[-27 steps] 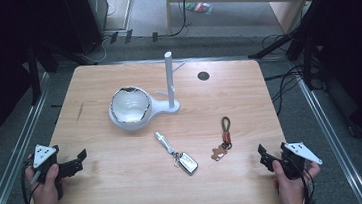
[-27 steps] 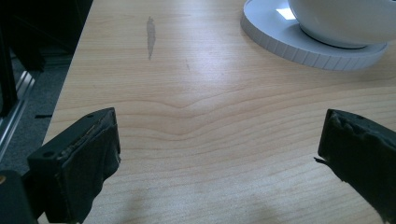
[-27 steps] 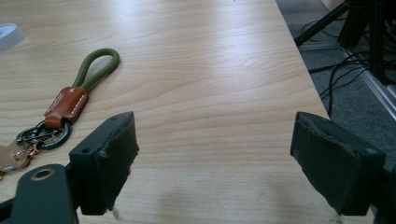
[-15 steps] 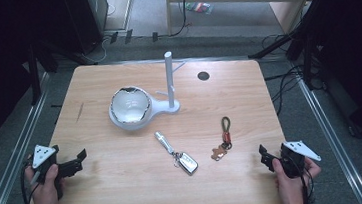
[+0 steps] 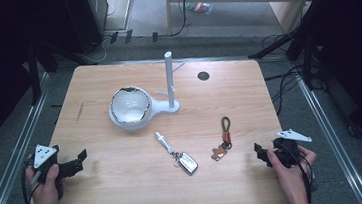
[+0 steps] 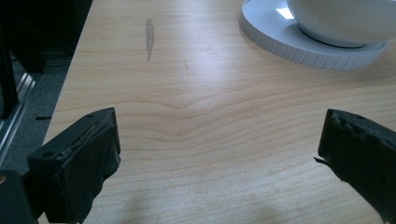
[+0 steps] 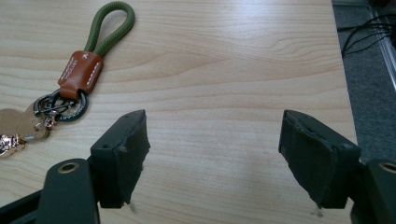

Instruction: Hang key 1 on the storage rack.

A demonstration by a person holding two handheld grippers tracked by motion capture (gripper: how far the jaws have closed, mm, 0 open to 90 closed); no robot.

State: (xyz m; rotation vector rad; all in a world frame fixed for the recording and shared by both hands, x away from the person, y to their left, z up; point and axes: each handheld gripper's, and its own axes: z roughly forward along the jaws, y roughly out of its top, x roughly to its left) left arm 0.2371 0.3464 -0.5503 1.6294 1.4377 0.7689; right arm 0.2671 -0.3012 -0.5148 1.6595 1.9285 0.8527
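A keychain with a green cord loop, a brown leather tab and a small bear charm lies right of the table's middle. A car key fob on a silver strap lies left of it. My right gripper rests near the front right corner, open and empty, with the keychain ahead of its left jaw. Near the front left edge my left gripper is open over bare wood, nothing between its jaws.
A white bowl sits on the round tray of a white stand with an upright pole and small pegs, at the table's centre back. The tray's rim lies beyond my left gripper. A black grommet is farther back.
The right hand and its gripper have shifted very slightly; the left gripper and the objects on the table have stayed where they were.
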